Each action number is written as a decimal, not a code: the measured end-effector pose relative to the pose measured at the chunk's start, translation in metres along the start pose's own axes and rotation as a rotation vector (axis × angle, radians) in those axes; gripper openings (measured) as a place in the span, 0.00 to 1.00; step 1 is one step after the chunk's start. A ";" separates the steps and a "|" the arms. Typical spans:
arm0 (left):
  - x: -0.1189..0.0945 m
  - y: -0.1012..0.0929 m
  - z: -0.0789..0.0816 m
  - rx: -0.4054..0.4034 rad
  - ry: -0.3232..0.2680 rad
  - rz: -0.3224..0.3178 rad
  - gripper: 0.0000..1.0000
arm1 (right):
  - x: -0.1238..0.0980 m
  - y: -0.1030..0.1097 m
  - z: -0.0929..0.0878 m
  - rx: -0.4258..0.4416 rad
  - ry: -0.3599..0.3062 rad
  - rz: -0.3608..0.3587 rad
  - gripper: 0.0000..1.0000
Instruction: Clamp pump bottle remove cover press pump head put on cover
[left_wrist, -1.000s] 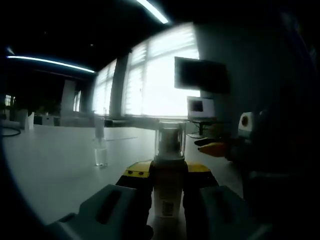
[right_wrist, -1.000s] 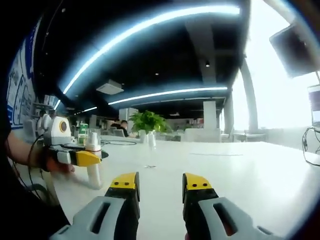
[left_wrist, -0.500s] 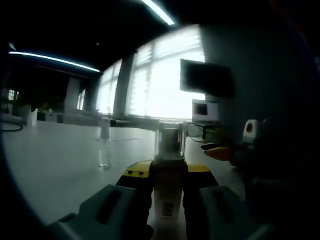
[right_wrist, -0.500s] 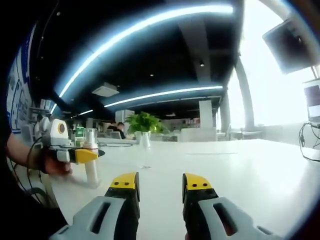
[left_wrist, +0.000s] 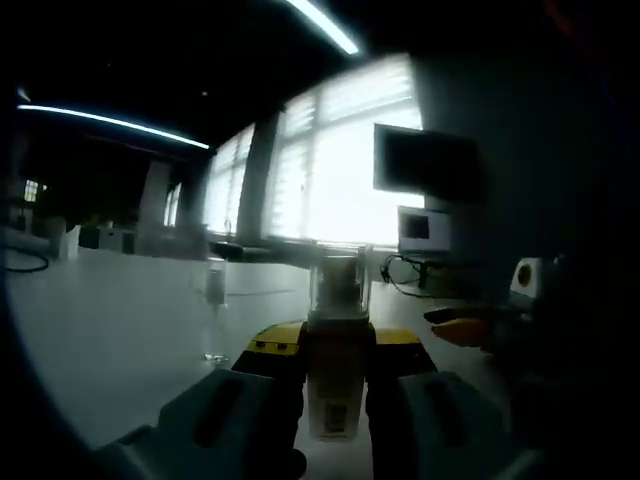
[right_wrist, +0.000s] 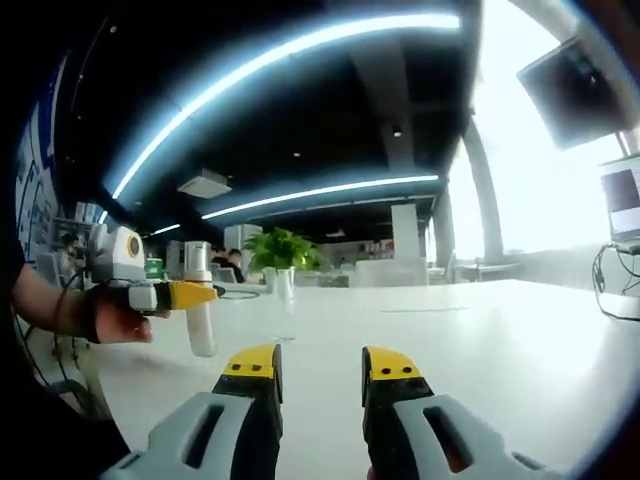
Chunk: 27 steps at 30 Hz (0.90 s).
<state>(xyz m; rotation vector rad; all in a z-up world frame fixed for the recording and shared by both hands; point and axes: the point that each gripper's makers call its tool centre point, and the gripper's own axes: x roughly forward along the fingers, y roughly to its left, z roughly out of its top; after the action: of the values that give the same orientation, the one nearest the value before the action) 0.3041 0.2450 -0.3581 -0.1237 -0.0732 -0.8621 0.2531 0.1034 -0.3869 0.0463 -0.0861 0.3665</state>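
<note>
My left gripper (left_wrist: 338, 348) is shut on a white pump bottle (left_wrist: 335, 400), which stands upright between its yellow-tipped jaws. A clear cover (left_wrist: 340, 282) sits over the pump head. In the right gripper view the same bottle (right_wrist: 201, 335) hangs in the left gripper (right_wrist: 190, 294), a little above the white table (right_wrist: 480, 340), with a person's hand behind it. My right gripper (right_wrist: 320, 372) is open with nothing between its jaws, well to the right of the bottle. The right gripper (left_wrist: 468, 328) also shows at the right of the left gripper view.
A small clear bottle (left_wrist: 215, 318) stands on the table beyond the held one; the small clear bottle (right_wrist: 286, 310) also shows mid-table. A potted plant (right_wrist: 284, 250) stands at the far side. A monitor (left_wrist: 428, 160) and a laptop (left_wrist: 422, 232) are by the bright windows.
The left gripper has raised the pump bottle off the table and brought it slightly toward the right gripper. The right gripper stays open.
</note>
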 end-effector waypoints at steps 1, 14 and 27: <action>0.003 0.001 0.001 -0.008 -0.001 0.001 0.14 | 0.000 0.000 0.000 0.001 0.002 0.001 0.26; 0.048 0.002 0.014 0.002 -0.031 0.028 0.14 | 0.001 0.001 0.000 0.019 0.003 0.001 0.26; 0.085 0.010 0.014 -0.009 -0.038 0.057 0.14 | 0.003 -0.004 0.002 0.053 0.000 -0.010 0.26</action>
<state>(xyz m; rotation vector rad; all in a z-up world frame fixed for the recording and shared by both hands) 0.3666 0.1899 -0.3351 -0.1501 -0.1007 -0.8036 0.2576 0.1003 -0.3849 0.0993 -0.0757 0.3592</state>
